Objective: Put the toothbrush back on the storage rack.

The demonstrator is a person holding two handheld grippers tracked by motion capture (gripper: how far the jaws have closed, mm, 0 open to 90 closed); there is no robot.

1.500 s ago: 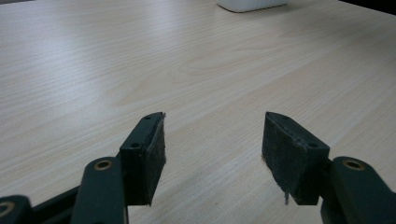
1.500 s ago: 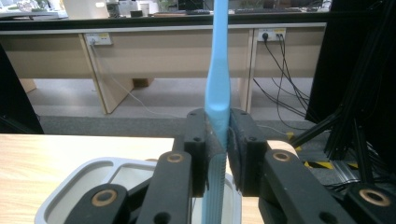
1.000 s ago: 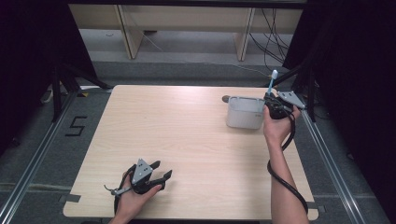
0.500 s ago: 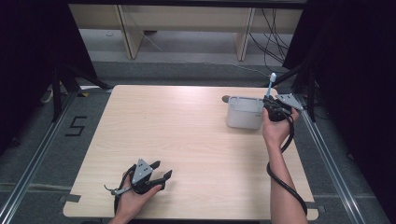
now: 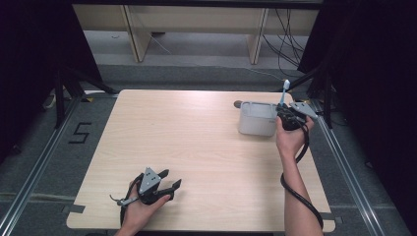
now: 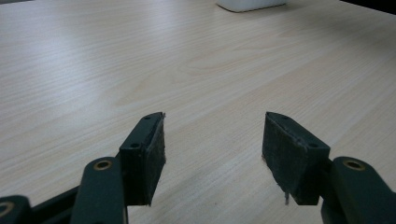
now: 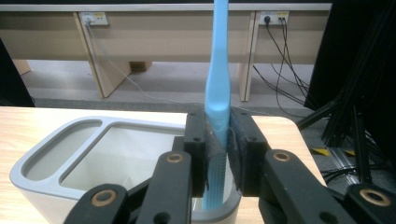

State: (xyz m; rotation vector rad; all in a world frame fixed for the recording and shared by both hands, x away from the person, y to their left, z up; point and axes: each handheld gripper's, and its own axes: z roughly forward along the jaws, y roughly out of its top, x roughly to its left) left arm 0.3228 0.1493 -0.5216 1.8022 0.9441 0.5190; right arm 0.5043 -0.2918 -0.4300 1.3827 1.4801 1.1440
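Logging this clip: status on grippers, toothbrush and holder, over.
Right gripper shut on blue toothbrush, upright over the grey holder, right-hand compartment. Left gripper open, resting low on the table. Nothing in the way.

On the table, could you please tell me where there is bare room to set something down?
The table is bare between the left gripper near its front edge and the grey holder near its far right corner: the whole middle and far left. It is crowded only at the holder, where the right gripper grips a blue toothbrush above it.

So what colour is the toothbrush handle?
Light blue toothbrush, clearest in the right gripper view.
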